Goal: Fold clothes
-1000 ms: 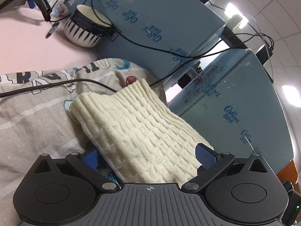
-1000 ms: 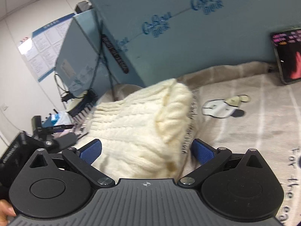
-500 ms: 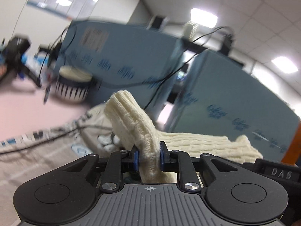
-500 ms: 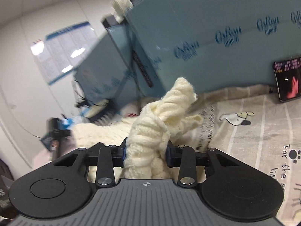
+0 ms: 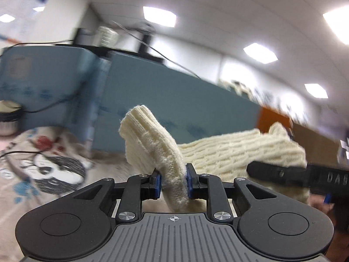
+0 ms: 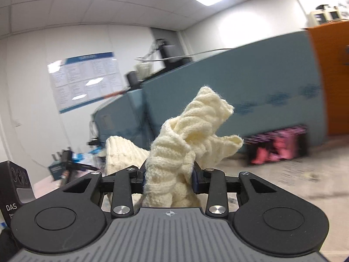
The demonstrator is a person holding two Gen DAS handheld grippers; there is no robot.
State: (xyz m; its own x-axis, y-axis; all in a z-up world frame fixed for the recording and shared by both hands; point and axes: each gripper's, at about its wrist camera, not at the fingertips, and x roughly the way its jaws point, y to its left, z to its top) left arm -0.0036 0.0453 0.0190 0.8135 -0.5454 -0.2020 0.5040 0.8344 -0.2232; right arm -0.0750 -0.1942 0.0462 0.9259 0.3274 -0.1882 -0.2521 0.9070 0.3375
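A cream cable-knit sweater (image 5: pixel 229 150) hangs lifted between both grippers, above the patterned bedsheet (image 5: pixel 43 168). My left gripper (image 5: pixel 173 184) is shut on one bunched edge of the sweater, which sticks up past the blue pads. My right gripper (image 6: pixel 168 180) is shut on another bunched edge of the sweater (image 6: pixel 192 135). The right gripper's black body (image 5: pixel 305 176) shows at the right of the left wrist view, with knit stretched towards it. The left gripper's body (image 6: pixel 13 187) shows at the left edge of the right wrist view.
Blue foam boards (image 5: pixel 174 100) stand behind the bed. A striped bowl (image 5: pixel 8 118) and black cables (image 5: pixel 43 107) lie at the left. A phone screen (image 6: pixel 277 150) leans against the board (image 6: pixel 250 109). An orange panel (image 6: pixel 331 76) stands at the right.
Both grippers closed on the sweater's edges and lifted it off the bedsheet. Both views have tilted up towards the ceiling, and the knit now stretches between the two grippers.
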